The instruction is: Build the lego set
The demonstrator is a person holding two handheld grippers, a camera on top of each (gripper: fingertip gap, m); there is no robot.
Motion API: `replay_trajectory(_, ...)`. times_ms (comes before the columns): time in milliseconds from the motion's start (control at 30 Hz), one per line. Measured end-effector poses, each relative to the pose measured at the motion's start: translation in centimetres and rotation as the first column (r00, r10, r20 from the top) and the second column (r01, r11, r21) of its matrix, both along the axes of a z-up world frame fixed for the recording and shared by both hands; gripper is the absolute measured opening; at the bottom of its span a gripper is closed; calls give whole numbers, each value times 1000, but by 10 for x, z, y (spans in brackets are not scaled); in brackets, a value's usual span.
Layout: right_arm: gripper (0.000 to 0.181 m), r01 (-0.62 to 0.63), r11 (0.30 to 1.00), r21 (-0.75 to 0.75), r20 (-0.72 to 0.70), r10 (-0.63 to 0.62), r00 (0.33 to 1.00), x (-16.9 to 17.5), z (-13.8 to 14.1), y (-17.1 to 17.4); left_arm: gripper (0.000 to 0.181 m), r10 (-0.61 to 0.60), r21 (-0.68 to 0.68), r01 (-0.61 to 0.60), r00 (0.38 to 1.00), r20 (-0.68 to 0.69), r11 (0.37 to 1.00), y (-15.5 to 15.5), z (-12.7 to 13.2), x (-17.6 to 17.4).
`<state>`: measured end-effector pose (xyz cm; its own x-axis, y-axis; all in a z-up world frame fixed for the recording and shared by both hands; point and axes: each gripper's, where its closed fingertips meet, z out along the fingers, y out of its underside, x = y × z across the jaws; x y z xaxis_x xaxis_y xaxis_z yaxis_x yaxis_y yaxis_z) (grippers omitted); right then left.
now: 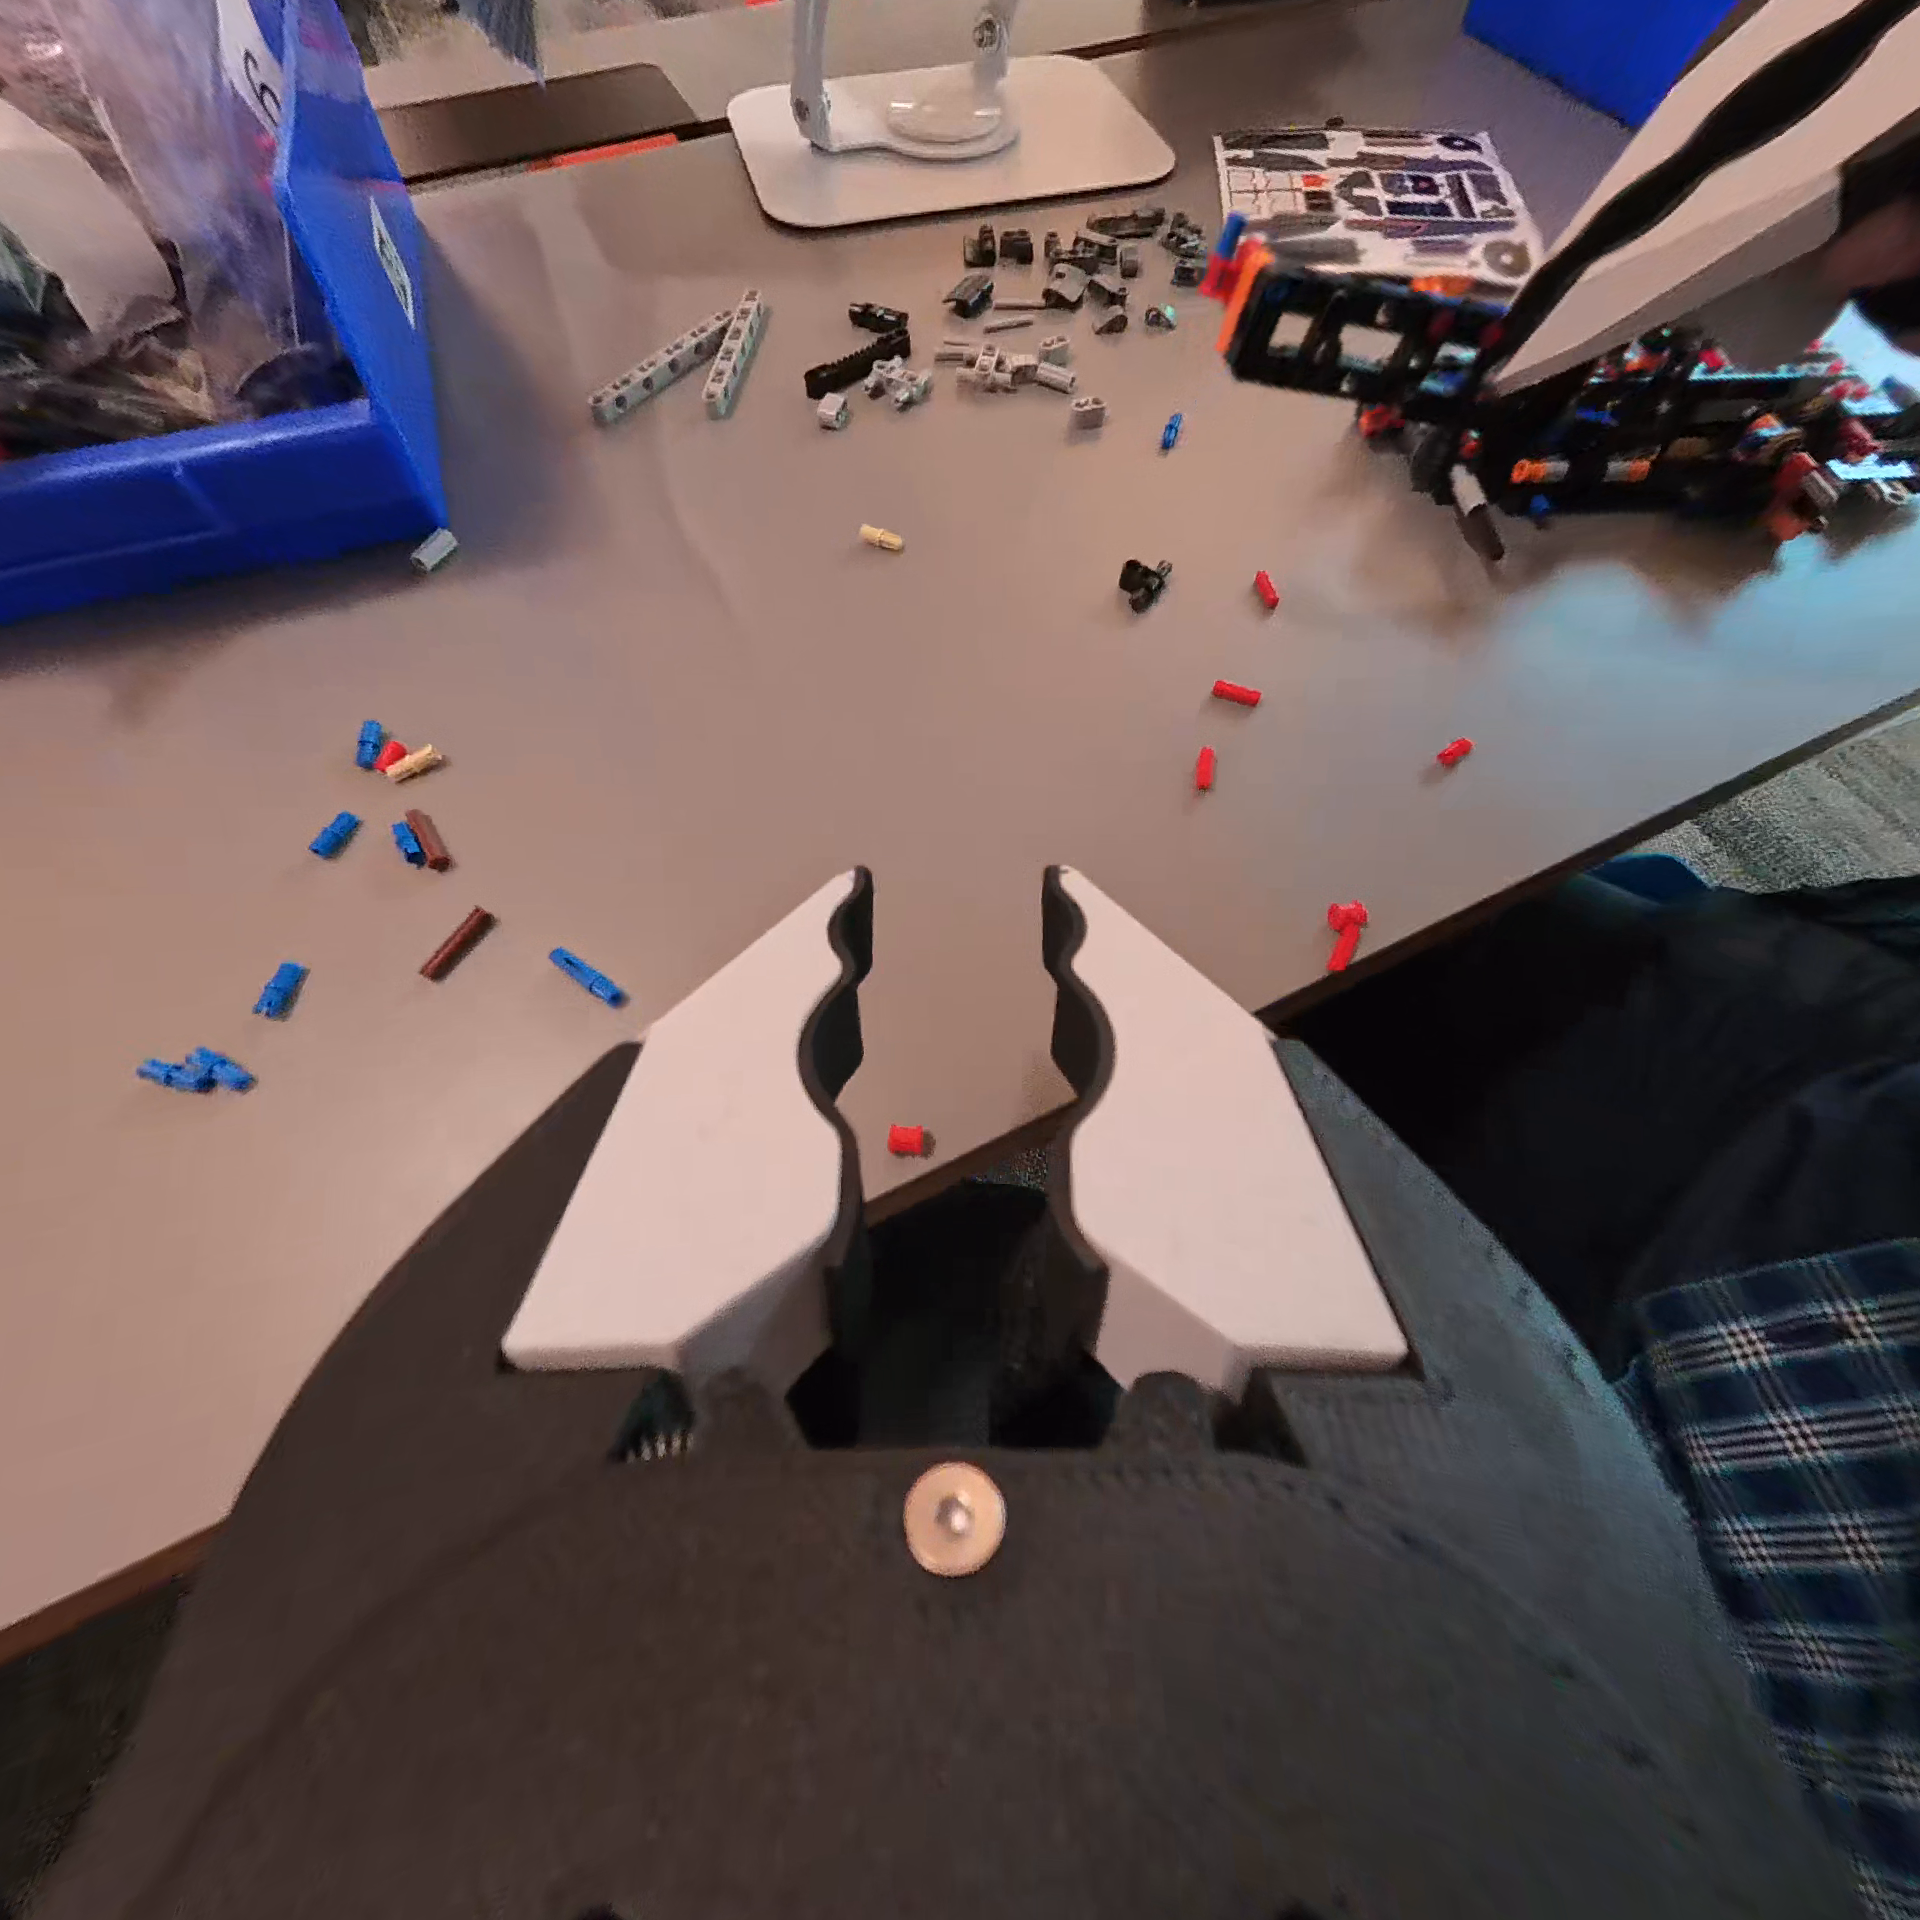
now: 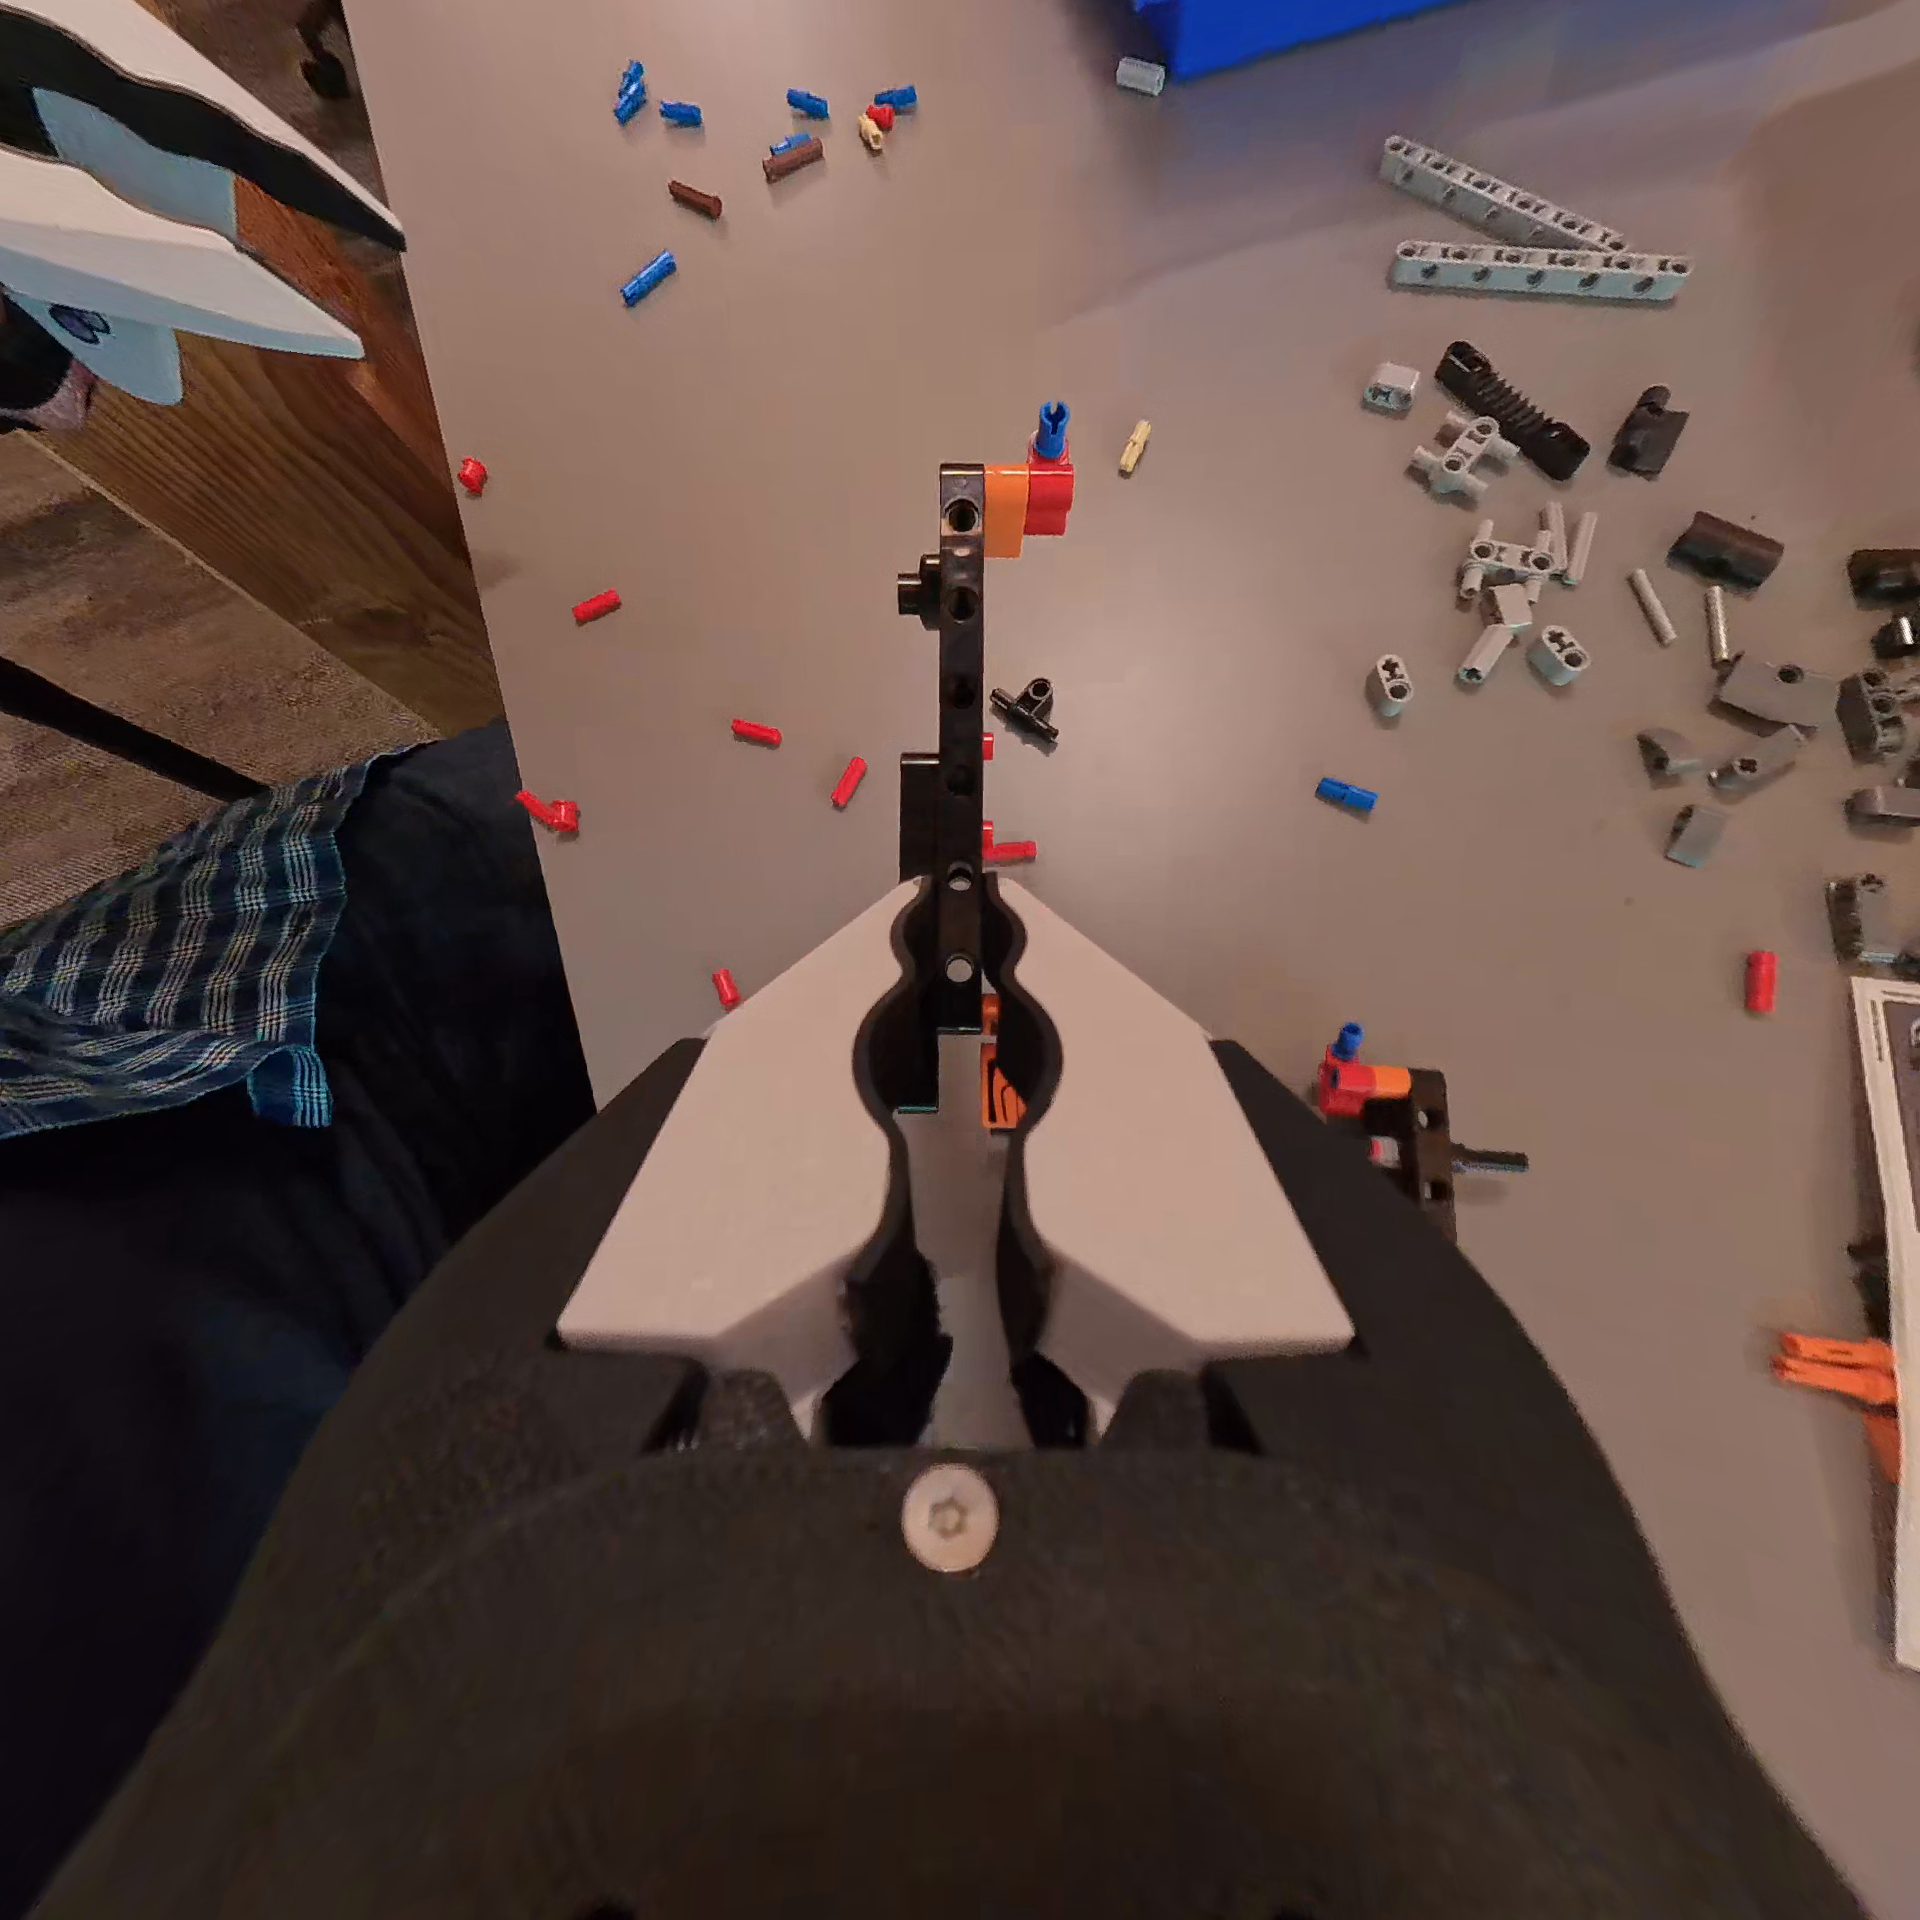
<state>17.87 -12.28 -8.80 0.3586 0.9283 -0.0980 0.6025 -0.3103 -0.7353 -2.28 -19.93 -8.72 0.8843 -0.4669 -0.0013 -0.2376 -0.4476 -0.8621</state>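
While the right gripper (image 2: 951, 894) is clamping its fingers onto a black Technic frame (image 2: 958, 727), that frame is jutting forward above the grey table (image 2: 1195, 644), carrying an orange-and-red corner block (image 2: 1029, 504) topped by a blue pin (image 2: 1051, 428). From the left wrist view the same frame is showing as one end of a long, dense black chassis (image 1: 1662, 436) studded with red, orange and blue bits, so a good share of the build is looking finished. The left gripper (image 1: 956, 894) is hovering near the table's front edge with its fingers spread apart and nothing between them; a small red bush (image 1: 906, 1140) is lying on the table below the gap.

Plenty is remaining loose. Red pins (image 2: 755, 731) are lying scattered around the frame, blue pins (image 1: 587, 977) and brown axles (image 1: 455, 943) are sitting off to the left, and two long grey beams (image 2: 1538, 272) are resting touching at one end. A cluster of grey and black connectors (image 2: 1507, 582) is waiting beyond them, beside a black gear rack (image 2: 1512, 410). A sticker sheet (image 1: 1371, 197) is looking largely unused, and a blue bin (image 1: 343, 343) is holding bagged parts. Judging by all this, the model is sitting somewhere mid-build.
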Motion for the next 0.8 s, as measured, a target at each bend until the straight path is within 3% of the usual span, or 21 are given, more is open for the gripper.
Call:
replay_trajectory(133, 5, 6, 1000, -16, -22, -6, 1000, 10, 4, -9, 40, -23, 10, 23, 1000, -5, 1000, -12, 3, 2)
replay_trajectory(267, 5, 15, 1000, -24, -28, -16, 999, 21, 7, -18, 65, -153, -9, 153, 988, 25, 988, -26, 1, 40)
replay_trajectory(333, 5, 18, 999, -30, -33, -19, 999, 25, 7, -23, 83, -212, -27, 212, 977, 16, 977, -30, -12, 72)
replay_trajectory(400, 5, 7, 999, -33, -55, -9, 998, 26, 8, -30, 96, -196, -28, 195, 973, -119, 981, -23, -37, 90)
replay_trajectory(567, 5, -6, 998, -64, -90, 0, 996, 25, 2, -41, 99, -183, -71, 174, 971, -155, 982, 2, -72, 88)
replay_trajectory(733, 5, -20, 995, -100, -130, 7, 992, 27, -3, -42, 83, -192, -18, 194, 951, -241, 981, 27, -67, 69)
replay_trajectory(800, 5, -31, 993, -110, -147, 15, 989, 25, -4, -39, 87, -185, -8, 191, 944, -274, 982, 45, -65, 67)
